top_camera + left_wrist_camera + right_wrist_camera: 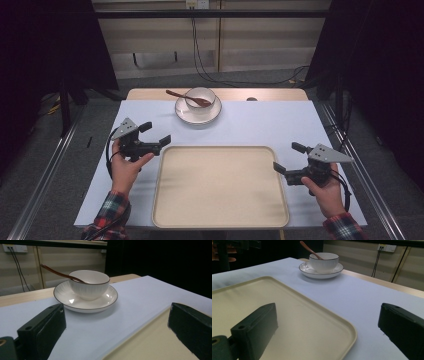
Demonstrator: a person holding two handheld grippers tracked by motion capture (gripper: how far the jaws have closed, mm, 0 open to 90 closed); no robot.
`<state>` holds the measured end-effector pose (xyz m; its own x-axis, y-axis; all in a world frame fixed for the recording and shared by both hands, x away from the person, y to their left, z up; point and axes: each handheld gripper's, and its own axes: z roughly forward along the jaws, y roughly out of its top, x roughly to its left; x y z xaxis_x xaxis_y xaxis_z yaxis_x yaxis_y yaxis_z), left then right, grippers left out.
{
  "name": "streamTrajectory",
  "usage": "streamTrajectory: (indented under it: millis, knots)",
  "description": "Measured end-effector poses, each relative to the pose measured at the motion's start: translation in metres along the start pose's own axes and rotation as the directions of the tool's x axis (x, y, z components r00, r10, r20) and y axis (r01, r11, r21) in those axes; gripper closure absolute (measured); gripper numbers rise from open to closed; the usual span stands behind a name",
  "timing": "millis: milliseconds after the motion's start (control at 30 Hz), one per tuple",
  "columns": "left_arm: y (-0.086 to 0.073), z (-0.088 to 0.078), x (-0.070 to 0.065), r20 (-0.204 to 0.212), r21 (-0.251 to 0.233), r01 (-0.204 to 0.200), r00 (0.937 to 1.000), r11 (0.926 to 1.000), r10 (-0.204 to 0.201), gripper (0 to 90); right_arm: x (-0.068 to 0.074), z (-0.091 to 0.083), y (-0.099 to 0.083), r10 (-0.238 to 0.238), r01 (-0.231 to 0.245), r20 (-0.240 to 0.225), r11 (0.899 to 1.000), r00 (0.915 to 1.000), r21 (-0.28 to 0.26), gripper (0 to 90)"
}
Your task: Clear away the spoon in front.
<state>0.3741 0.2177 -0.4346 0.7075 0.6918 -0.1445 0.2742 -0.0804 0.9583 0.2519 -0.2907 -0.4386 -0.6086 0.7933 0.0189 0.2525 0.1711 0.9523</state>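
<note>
Your left gripper (153, 133) and right gripper (288, 156) both gape empty beside the cream tray (220, 220), with the spoon (187, 97) resting in the bowl (201, 97) on its saucer (198, 117) at upper centre.

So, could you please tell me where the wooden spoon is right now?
The wooden spoon rests in the white bowl on the saucer, at the table's far middle beyond the tray, handle pointing left in the high view.

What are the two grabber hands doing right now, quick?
Left gripper: open, holding nothing, beside the tray's left edge.
Right gripper: open, holding nothing, at the tray's right edge.
</note>
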Motion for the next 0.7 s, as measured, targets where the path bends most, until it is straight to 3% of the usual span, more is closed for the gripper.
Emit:
streamTrajectory:
  millis: [400, 433, 500, 567, 700]
  knots:
    - [0.005, 0.028, 0.011, -0.07, 0.004, 0.037, 0.9969, 0.9993, -0.037, 2.1, 0.0, 0.003, 0.001, 0.01, -0.01, 0.002, 1.0, 1.0, -0.01, 2.8]
    - [0.005, 0.028, 0.011, -0.07, 0.004, 0.037, 0.9969, 0.9993, -0.037, 2.1, -0.002, 0.003, 0.0, 0.005, -0.005, -0.023, 1.0, 0.9997, -0.008, 2.8]
    - [0.007, 0.036, 0.015, -0.078, -0.004, 0.05, 0.9957, 0.9987, -0.05, 2.1, -0.002, 0.003, 0.001, 0.004, -0.004, -0.028, 1.0, 0.9996, -0.005, 2.8]
    - [0.009, 0.041, 0.017, -0.066, -0.001, 0.052, 0.9965, 0.9987, -0.052, 2.1, -0.002, 0.003, 0.001, 0.004, -0.005, -0.025, 1.0, 0.9997, -0.008, 2.8]
    - [0.011, 0.047, 0.02, -0.093, 0.004, 0.064, 0.9936, 0.9979, -0.064, 2.1, -0.001, 0.004, 0.0, 0.008, -0.008, -0.01, 1.0, 0.9999, -0.011, 2.8]
